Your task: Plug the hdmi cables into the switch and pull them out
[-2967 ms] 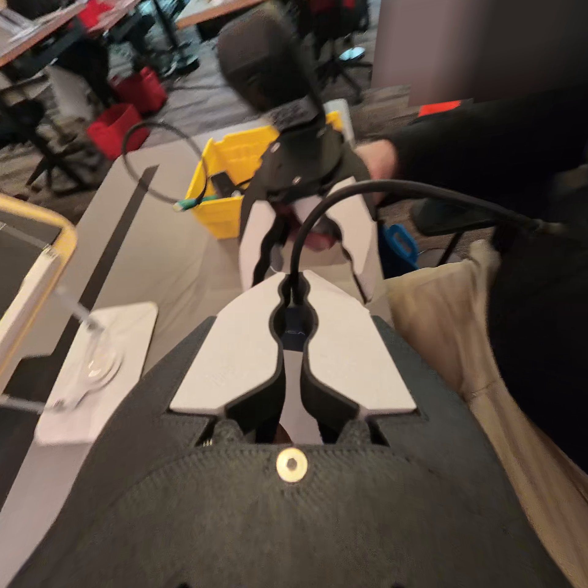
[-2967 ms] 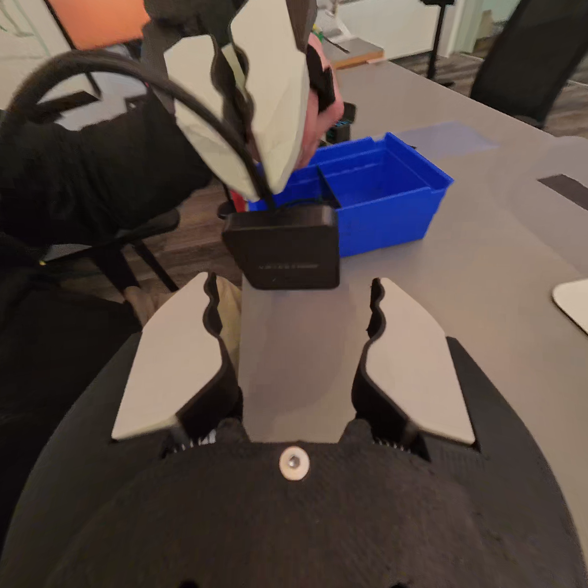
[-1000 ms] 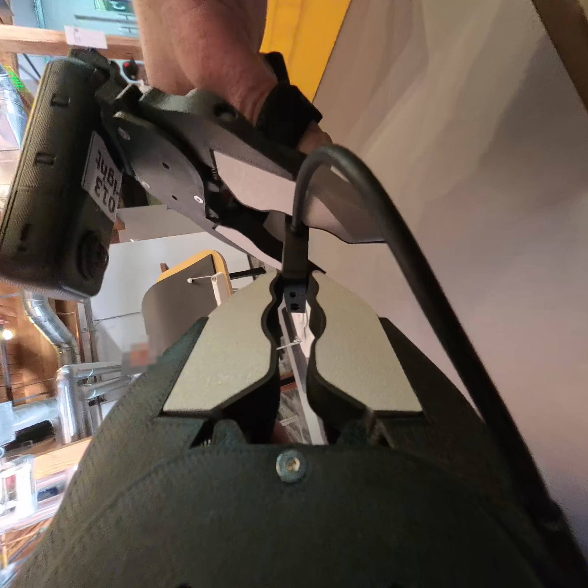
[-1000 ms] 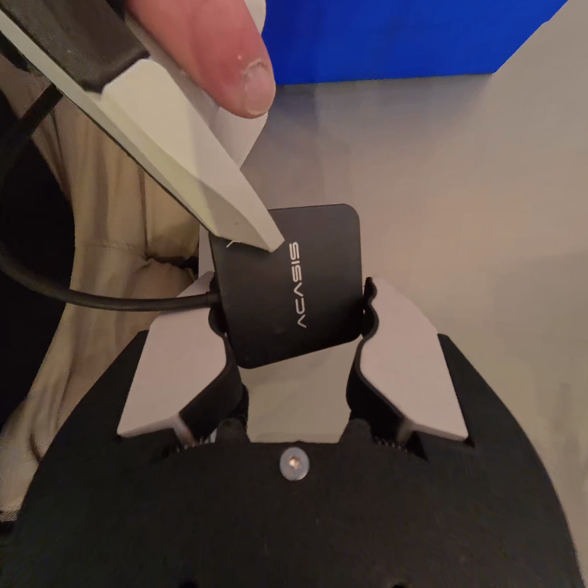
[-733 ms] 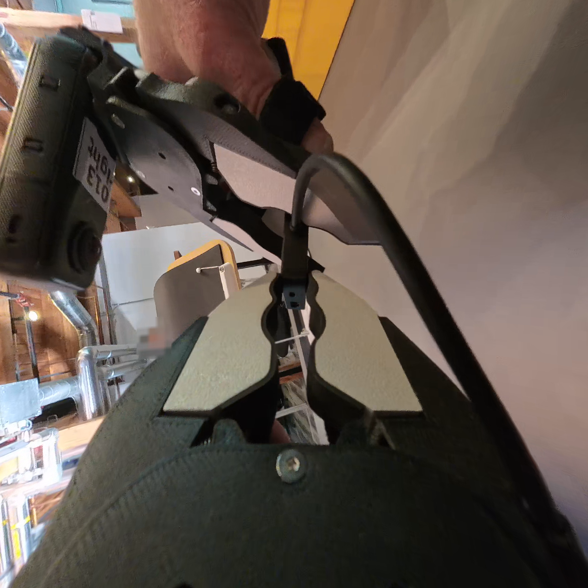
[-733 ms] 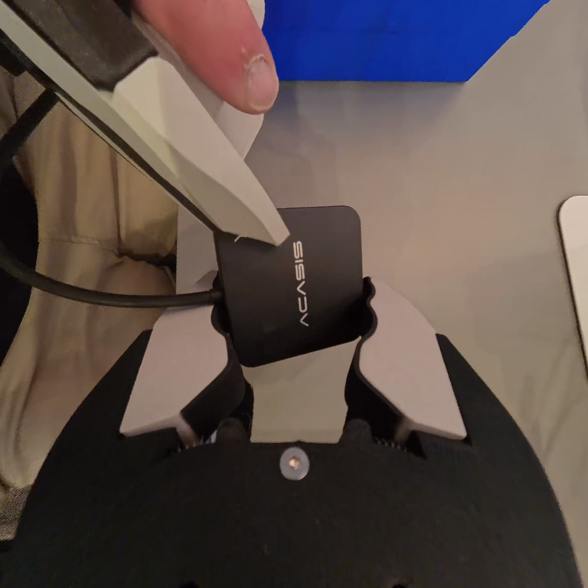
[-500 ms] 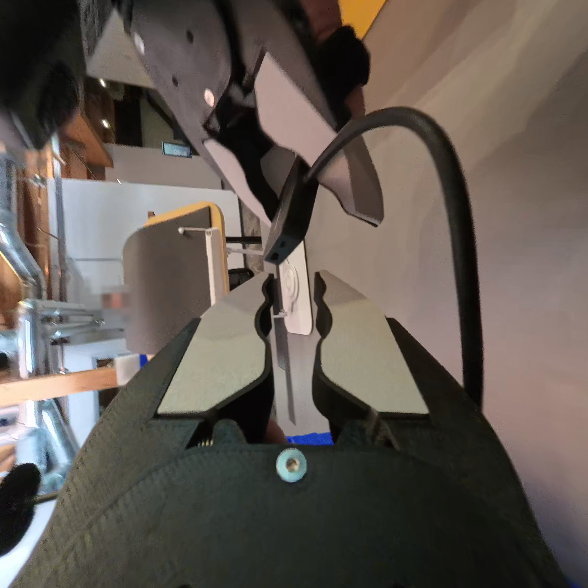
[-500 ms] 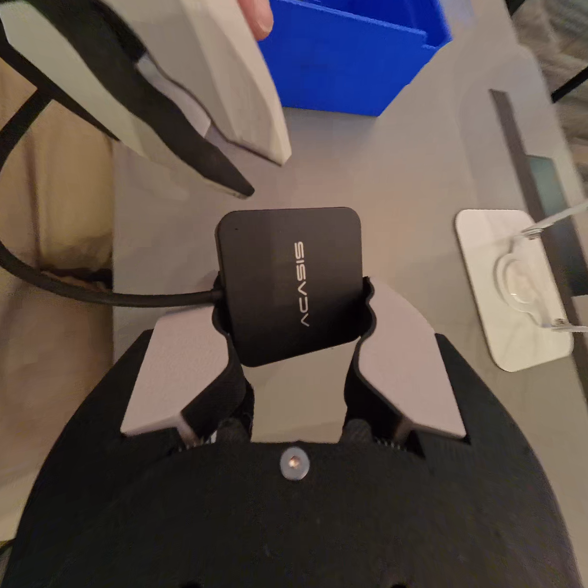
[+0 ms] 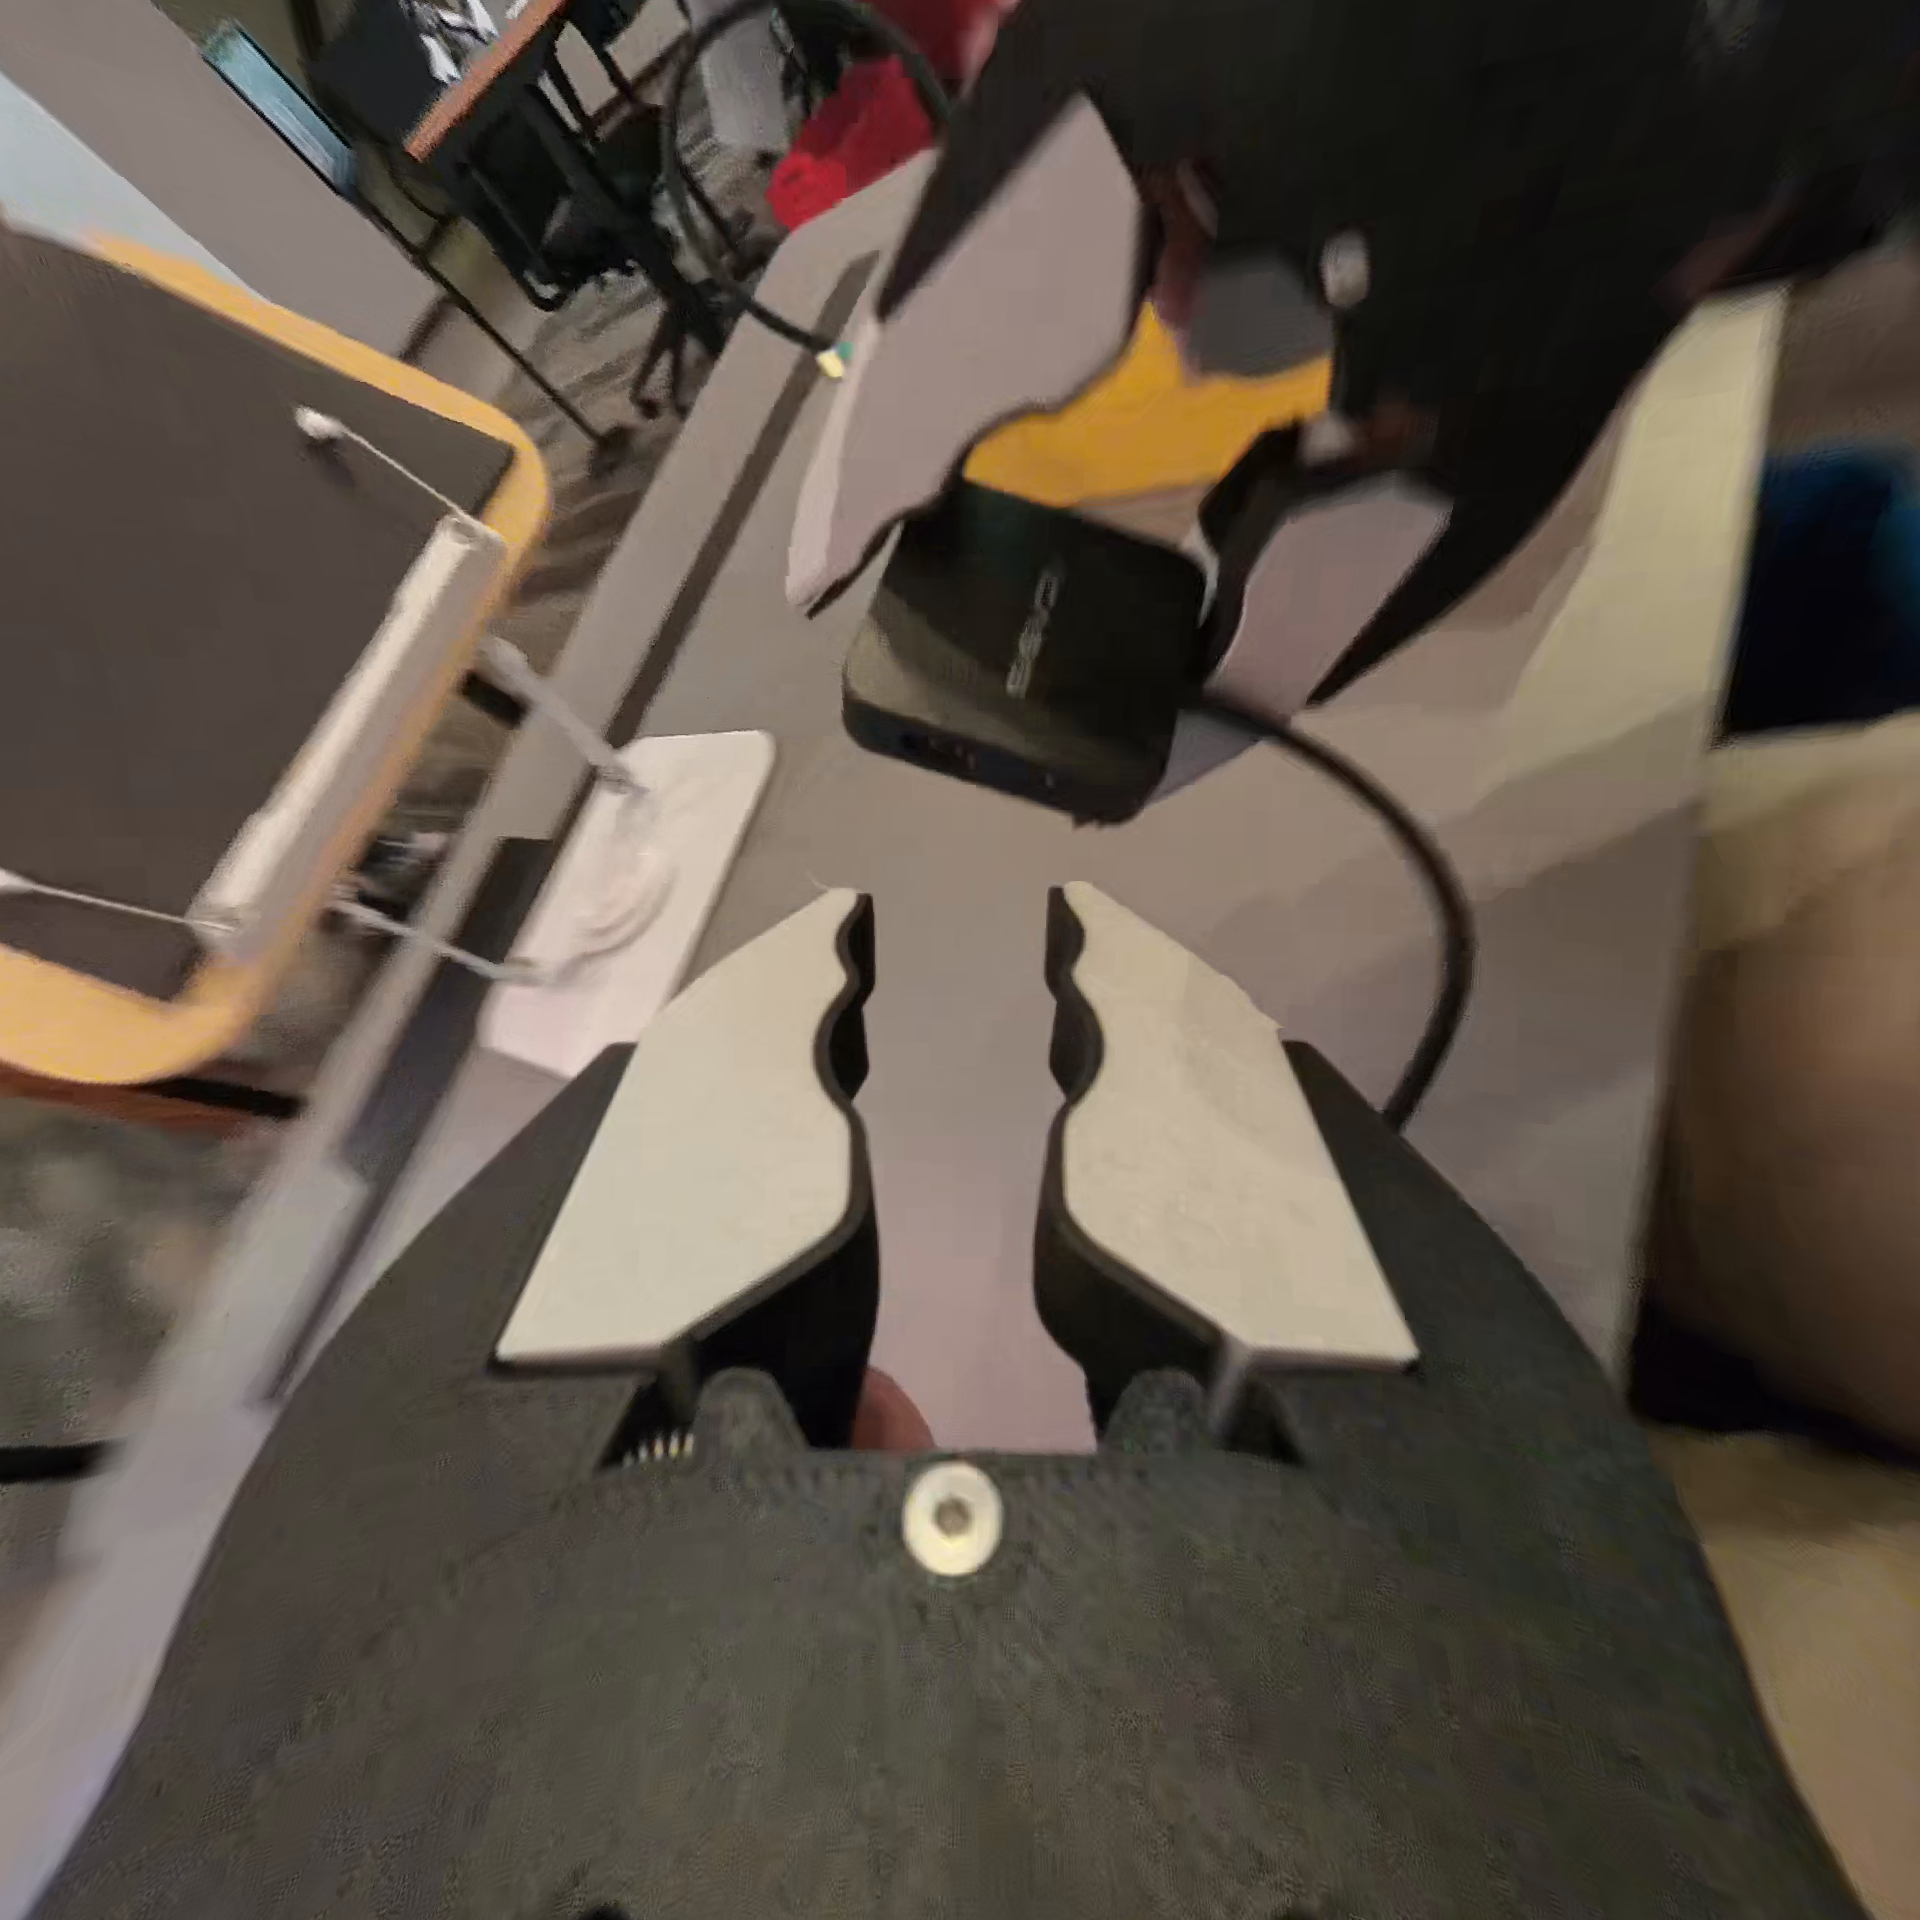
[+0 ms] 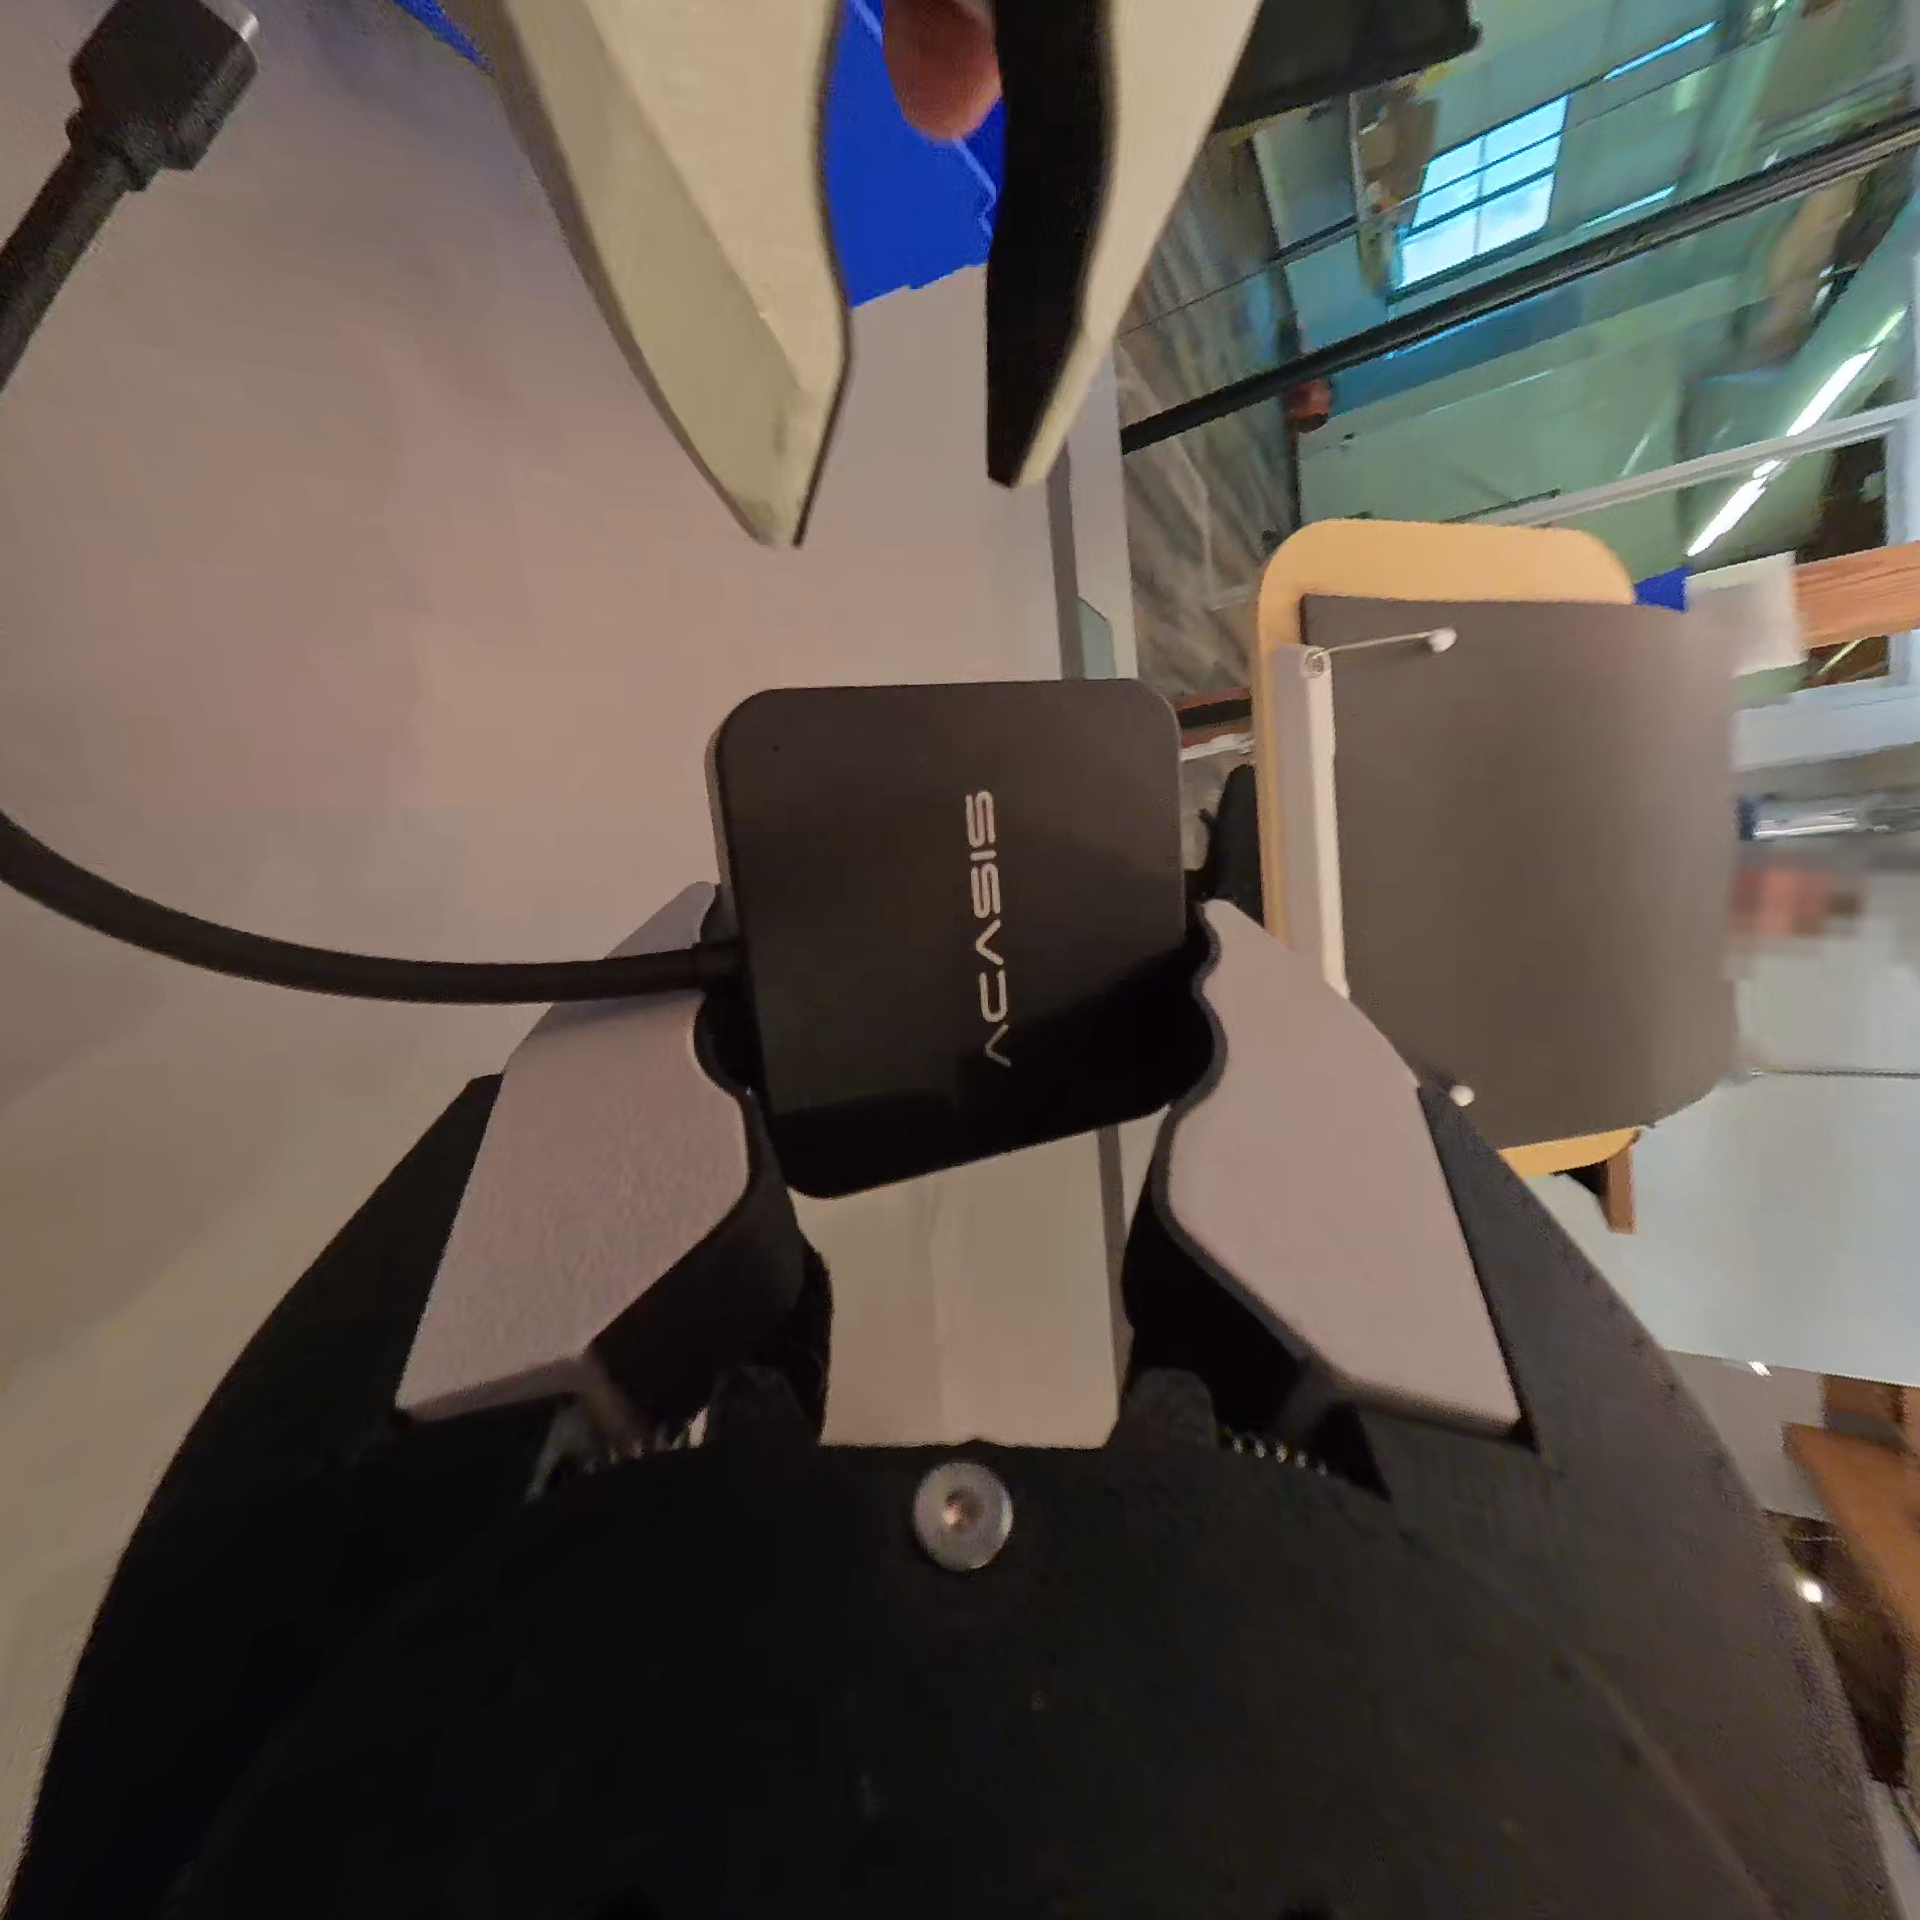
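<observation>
My right gripper [image 10: 961, 914] is shut on the black square switch [image 10: 935, 894] and holds it by two sides above the grey table [image 10: 312, 623]. The switch's black cable [image 10: 312, 961] leaves its left side. A black cable plug [image 10: 156, 83] lies at the top left. My left gripper [image 9: 956, 902] is open and empty, a short way in front of the switch [image 9: 1029, 665], level with its port edge. In the right wrist view the left gripper [image 10: 894, 504] hangs just beyond the switch. The cable [image 9: 1439, 914] curves down to the right.
A dark board with an orange rim [image 9: 208, 623] stands on a white stand base [image 9: 644, 862] at the left; it also shows in the right wrist view [image 10: 1507, 883]. A blue bin [image 10: 904, 208] sits behind the left gripper. Beige cloth [image 9: 1808, 1039] is at the right.
My left gripper has let go of the switch's edge, drawn back from it and opened wider. Both views have swung round. The right gripper still holds the switch.
</observation>
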A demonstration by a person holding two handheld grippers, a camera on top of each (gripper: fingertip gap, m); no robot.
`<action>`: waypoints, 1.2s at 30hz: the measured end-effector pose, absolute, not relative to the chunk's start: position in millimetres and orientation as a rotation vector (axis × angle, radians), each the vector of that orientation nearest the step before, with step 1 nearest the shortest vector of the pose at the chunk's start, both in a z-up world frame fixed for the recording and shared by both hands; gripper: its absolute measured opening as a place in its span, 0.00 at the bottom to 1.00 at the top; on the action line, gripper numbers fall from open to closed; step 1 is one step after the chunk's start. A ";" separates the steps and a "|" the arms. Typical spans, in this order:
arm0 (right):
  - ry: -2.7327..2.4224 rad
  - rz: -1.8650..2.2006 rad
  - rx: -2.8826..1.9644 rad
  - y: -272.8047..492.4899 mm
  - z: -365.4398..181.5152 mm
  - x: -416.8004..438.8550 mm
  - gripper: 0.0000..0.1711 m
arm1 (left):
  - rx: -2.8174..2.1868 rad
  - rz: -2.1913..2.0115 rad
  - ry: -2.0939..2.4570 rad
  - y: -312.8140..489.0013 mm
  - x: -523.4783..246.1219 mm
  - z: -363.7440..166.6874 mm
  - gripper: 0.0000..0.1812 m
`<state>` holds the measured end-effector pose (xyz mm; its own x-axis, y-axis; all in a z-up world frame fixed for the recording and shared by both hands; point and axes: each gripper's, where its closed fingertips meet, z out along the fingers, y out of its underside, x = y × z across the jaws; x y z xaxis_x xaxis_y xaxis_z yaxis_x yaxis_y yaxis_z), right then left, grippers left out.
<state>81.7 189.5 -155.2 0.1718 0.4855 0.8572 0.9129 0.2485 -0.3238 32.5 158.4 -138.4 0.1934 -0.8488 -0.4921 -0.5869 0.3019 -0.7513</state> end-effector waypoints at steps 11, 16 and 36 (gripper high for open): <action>-1.484 -0.623 -1.215 181.1 -141.7 65.5 0.45 | -1.693 -1.119 1.259 130.9 55.1 -135.9 0.25; -1.488 -0.652 -1.141 174.8 -136.4 54.2 0.46 | -1.663 -1.197 1.191 127.6 58.0 -129.3 0.12; -1.290 -0.171 -1.248 159.2 -105.3 57.3 0.47 | -1.129 -1.673 1.059 107.2 22.2 -54.7 0.08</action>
